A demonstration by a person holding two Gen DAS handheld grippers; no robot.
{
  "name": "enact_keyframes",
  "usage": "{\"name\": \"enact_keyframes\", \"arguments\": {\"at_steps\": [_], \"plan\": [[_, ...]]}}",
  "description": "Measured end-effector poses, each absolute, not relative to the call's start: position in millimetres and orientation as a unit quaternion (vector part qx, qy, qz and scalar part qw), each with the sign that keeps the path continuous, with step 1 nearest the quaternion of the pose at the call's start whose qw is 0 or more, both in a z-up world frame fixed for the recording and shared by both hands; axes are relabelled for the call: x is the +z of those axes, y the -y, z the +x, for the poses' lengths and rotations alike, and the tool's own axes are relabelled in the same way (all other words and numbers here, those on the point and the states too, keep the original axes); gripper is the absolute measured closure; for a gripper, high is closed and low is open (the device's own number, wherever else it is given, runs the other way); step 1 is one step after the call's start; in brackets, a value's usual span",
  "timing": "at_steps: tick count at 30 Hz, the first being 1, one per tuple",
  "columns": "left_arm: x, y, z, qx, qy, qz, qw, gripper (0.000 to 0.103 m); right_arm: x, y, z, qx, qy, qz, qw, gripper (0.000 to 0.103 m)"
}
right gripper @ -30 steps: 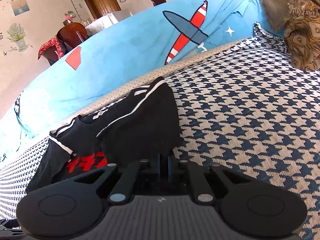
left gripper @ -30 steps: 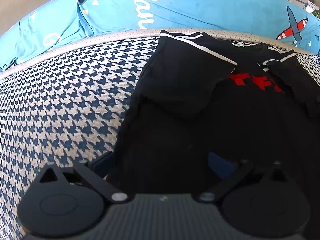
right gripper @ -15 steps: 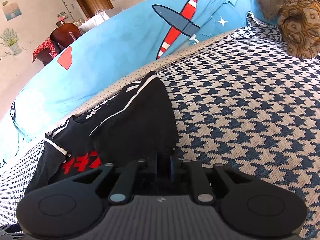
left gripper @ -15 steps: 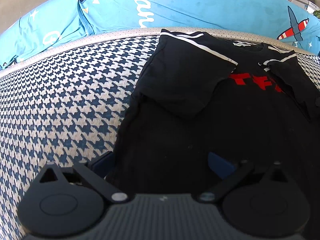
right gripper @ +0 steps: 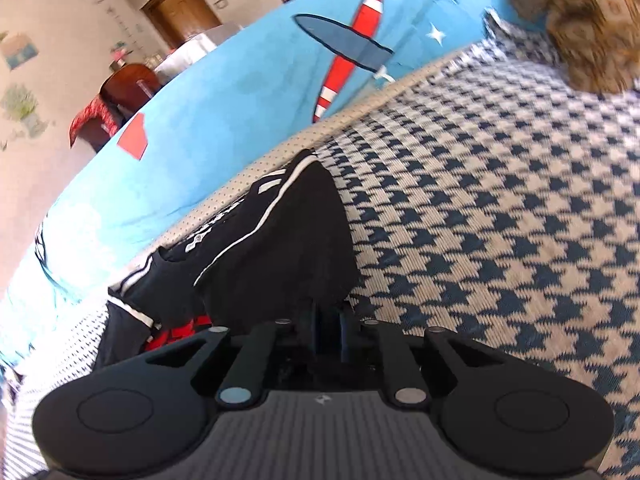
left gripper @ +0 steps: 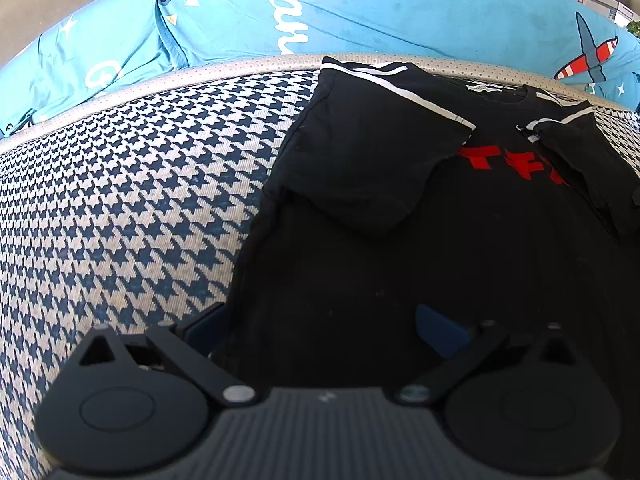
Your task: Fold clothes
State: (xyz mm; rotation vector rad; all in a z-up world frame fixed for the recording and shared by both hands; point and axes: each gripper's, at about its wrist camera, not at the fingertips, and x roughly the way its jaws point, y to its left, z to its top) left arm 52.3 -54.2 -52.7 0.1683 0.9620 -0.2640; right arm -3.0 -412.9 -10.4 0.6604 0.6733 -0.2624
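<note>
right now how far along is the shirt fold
Done: both sleeves of the black shirt lie folded in over the chest, the left sleeve partly covering the red print. In hand: the right gripper is shut on the shirt's right side edge, while the left gripper sits open over the lower left edge. Left: folding the sides in and the hem up; the body lies flat on the houndstooth cover.

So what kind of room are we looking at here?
Most likely a home living room: a black T-shirt lies on a houndstooth-covered sofa seat, with a blue airplane-print cover behind it, plus a wooden door and a dining chair.
</note>
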Motion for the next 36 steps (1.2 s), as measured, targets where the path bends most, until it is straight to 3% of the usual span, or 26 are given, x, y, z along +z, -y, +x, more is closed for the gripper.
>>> {"name": "enact_keyframes", "arguments": {"at_steps": [6,8,11,36], "plan": [[-53,54,53,-0.127,-0.462,0.08,0.874,0.0,-14,405,2,-0.13,-0.328,0.295,0.888,0.085],[-53,55,53,-0.127,-0.462,0.08,0.874,0.0,-13,401,4,-0.134,-0.327,0.286,0.891,0.091],[-52,54,53,-0.127,-0.463,0.079,0.874,0.0,-6,389,8,-0.133,-0.32,0.265,0.9,0.093],[-33,19,44,-0.089,-0.476,0.038,0.874,0.0,35,271,66,0.006,-0.281,0.189,0.941,0.093]]}}
